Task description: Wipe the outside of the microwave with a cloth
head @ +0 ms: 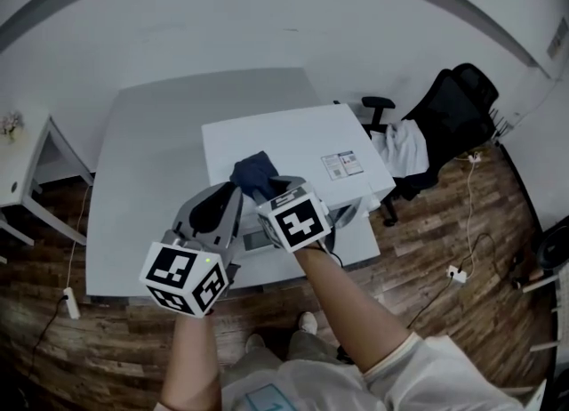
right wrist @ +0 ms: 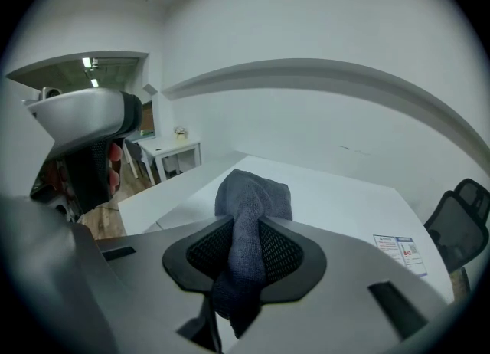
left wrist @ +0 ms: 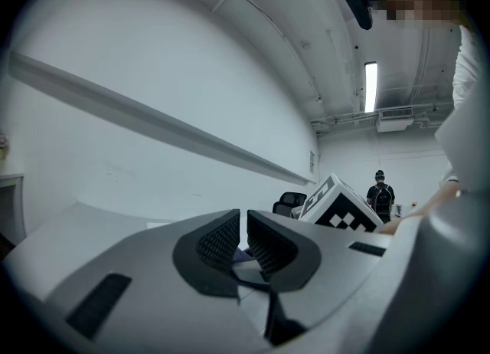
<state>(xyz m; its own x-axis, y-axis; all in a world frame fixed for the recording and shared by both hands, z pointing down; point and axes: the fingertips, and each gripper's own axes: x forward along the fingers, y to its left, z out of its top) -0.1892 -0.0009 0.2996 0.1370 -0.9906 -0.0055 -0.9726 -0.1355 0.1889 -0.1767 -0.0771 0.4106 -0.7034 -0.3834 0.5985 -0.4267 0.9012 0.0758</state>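
A white microwave (head: pixel 307 133) stands on a white table (head: pixel 147 151). On the microwave's top, near its front edge, lies a dark blue cloth (head: pixel 252 172), bunched up. My right gripper (head: pixel 268 189) is shut on the cloth (right wrist: pixel 249 211), which rises between the pads and hangs down behind them. The left gripper (head: pixel 222 197) hovers just left of the right one, near the microwave's front left corner. Its jaws (left wrist: pixel 243 241) stand almost together with nothing gripped between them. In the right gripper view, the left gripper (right wrist: pixel 86 142) shows at the left edge.
A printed label (head: pixel 342 165) is stuck on the microwave's top at the right. A black office chair (head: pixel 449 116) with a white garment stands right of the table. A small white side table (head: pixel 18 173) is at the far left. Cables lie on the wooden floor (head: pixel 462 258).
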